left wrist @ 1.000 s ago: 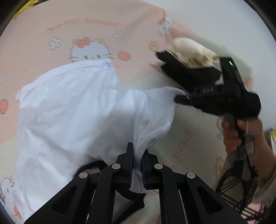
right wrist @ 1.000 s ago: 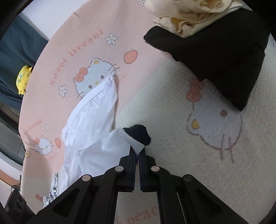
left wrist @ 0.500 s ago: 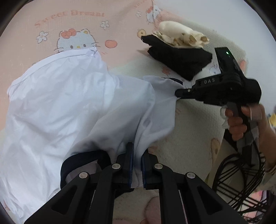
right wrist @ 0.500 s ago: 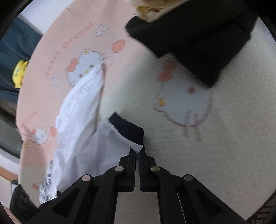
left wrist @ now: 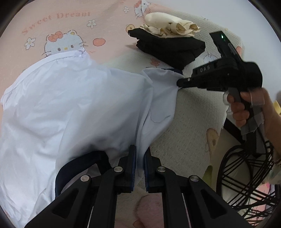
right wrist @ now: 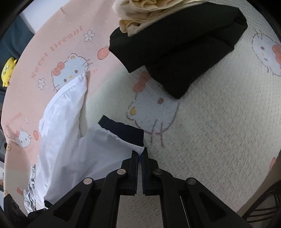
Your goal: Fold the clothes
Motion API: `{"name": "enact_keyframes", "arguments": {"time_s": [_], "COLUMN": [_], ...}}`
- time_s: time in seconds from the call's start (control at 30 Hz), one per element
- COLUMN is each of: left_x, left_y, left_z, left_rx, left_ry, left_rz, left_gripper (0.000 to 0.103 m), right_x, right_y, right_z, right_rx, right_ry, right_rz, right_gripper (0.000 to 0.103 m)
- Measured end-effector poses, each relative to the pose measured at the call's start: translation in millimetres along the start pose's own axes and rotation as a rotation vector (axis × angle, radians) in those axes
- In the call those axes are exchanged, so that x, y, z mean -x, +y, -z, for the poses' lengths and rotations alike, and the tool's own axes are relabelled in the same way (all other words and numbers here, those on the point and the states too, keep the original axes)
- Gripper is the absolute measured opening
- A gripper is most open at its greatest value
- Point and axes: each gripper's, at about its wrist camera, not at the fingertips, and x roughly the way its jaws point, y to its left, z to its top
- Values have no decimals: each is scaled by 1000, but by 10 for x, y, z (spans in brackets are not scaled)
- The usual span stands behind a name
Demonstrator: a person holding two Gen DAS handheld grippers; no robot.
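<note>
The right claw (right wrist: 141, 154) is pinching the corner of a white shirt (right wrist: 70, 140) just beside its navy cuff (right wrist: 123, 129), jaws closed on the cloth. The shirt is lying rumpled across a bed sheet (right wrist: 210, 131) printed with cartoon cats, pink on the left and cream on the right. Beyond the claw, well apart from the shirt, a folded black garment (right wrist: 175, 52) is resting with a cream garment (right wrist: 140, 15) sitting on top. A yellow toy (right wrist: 7, 70) is showing at the left edge.

Soft, even daylight, only faint shadows and no glare. Fisheye bends the edges strongly; dark corners; the hand (left wrist: 249, 107) is slightly blurred.
</note>
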Motion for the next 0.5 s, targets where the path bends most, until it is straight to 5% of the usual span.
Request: {"name": "enact_keyframes", "arguments": {"time_s": [0.17, 0.23, 0.37, 0.5], "left_x": [204, 264, 408, 511], "left_y": [-6, -43, -109, -69], "left_z": [-73, -126, -147, -105], "left_rx": [9, 3, -16, -16], "left_ry": [-54, -55, -59, -76], "left_rz": [3, -10, -32, -78], "left_gripper": [8, 14, 47, 48], "right_x": [-6, -23, -29, -35], "right_y": [65, 72, 21, 45], "right_z": [36, 44, 22, 9], "right_rx": [53, 47, 21, 29], "right_ry": [10, 20, 26, 42], "right_rz": [14, 4, -17, -16], "right_gripper": [1, 1, 1, 1]}}
